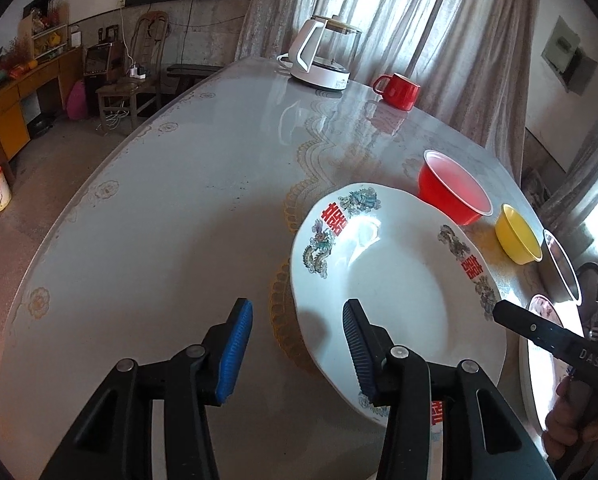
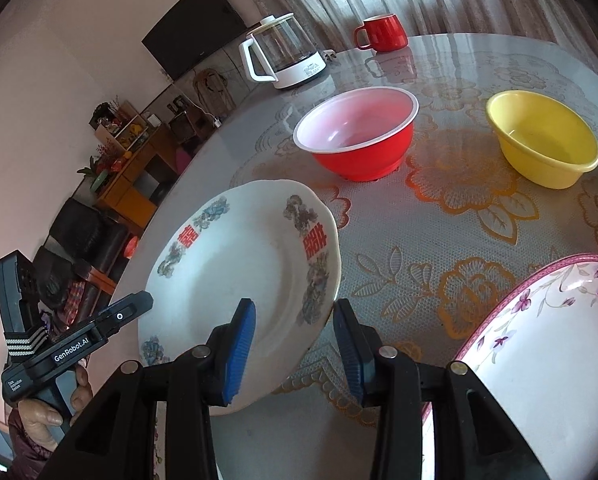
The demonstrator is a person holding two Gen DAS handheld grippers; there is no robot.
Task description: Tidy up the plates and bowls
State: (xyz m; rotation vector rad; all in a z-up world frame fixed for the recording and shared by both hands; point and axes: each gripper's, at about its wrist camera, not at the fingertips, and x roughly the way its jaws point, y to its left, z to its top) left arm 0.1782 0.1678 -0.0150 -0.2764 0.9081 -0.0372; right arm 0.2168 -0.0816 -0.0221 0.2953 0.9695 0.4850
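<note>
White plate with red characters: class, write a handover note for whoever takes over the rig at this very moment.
Left gripper: open, fingers straddling the white plate at one rim, not pinching.
Right gripper: open, straddling the opposite rim.
Red bowl and yellow bowl stand apart behind; pink-rimmed plate lies beside the right gripper.
Done: nothing stacked.
Left: grip the white plate, stack plates, nest bowls.

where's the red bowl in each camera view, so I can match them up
Left wrist view: red bowl at right of centre, behind the white dragon plate.
Right wrist view: red bowl at upper centre, beyond the plate.
Shared landmark: the yellow bowl sits just right of it in both.
</note>
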